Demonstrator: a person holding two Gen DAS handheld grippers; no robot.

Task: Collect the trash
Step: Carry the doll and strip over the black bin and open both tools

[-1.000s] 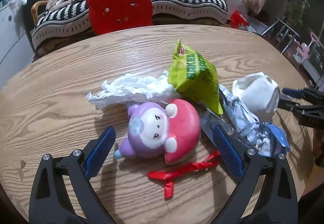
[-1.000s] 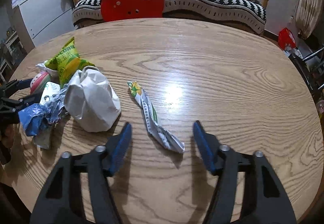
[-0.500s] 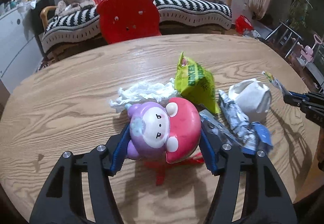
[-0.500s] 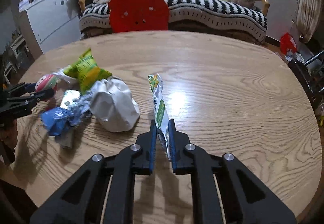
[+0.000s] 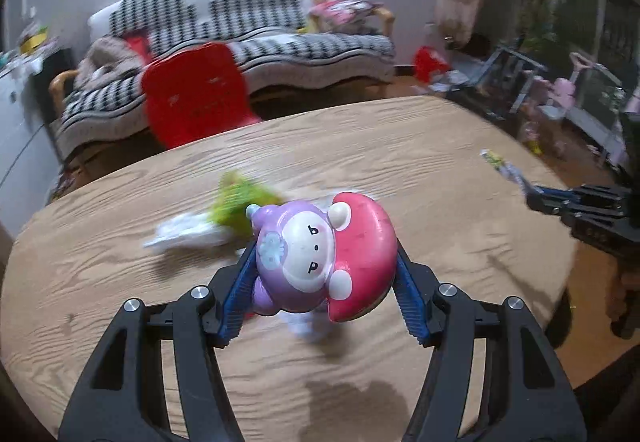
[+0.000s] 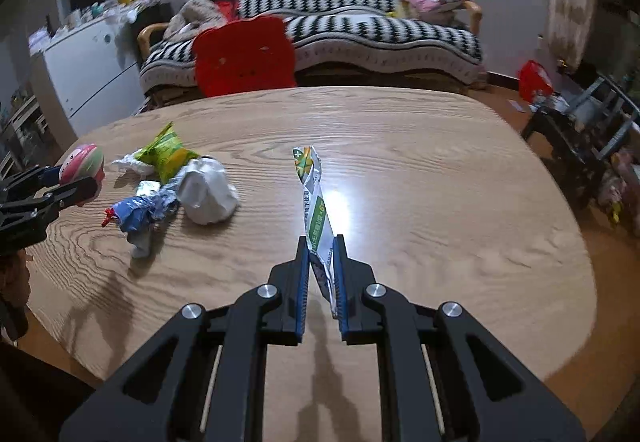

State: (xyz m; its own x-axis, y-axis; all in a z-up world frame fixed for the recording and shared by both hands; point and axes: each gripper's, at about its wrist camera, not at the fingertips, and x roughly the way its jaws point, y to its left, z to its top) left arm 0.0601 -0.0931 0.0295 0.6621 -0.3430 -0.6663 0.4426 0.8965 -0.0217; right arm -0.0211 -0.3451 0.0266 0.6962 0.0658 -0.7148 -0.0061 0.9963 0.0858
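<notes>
My left gripper (image 5: 324, 266) is shut on a pink and purple mushroom toy (image 5: 320, 262) and holds it above the round wooden table (image 5: 420, 146). It also shows at the left of the right wrist view (image 6: 80, 166). My right gripper (image 6: 321, 242) is shut on a long green and white wrapper (image 6: 314, 194), lifted off the table. On the table lie a green snack bag (image 6: 166, 152), a white paper ball (image 6: 206, 194), a silver and blue foil wrapper (image 6: 140, 210), white tissue (image 5: 188, 234) and a red ribbon (image 6: 106, 219).
A red chair (image 6: 244, 56) stands at the table's far edge, a striped sofa (image 6: 360, 30) behind it. A white cabinet (image 6: 92, 62) is at the far left. Clutter and chairs (image 6: 580, 122) crowd the floor to the right.
My left gripper closed on the mushroom toy and lifted it off the table. My right gripper closed on the long wrapper and raised it.
</notes>
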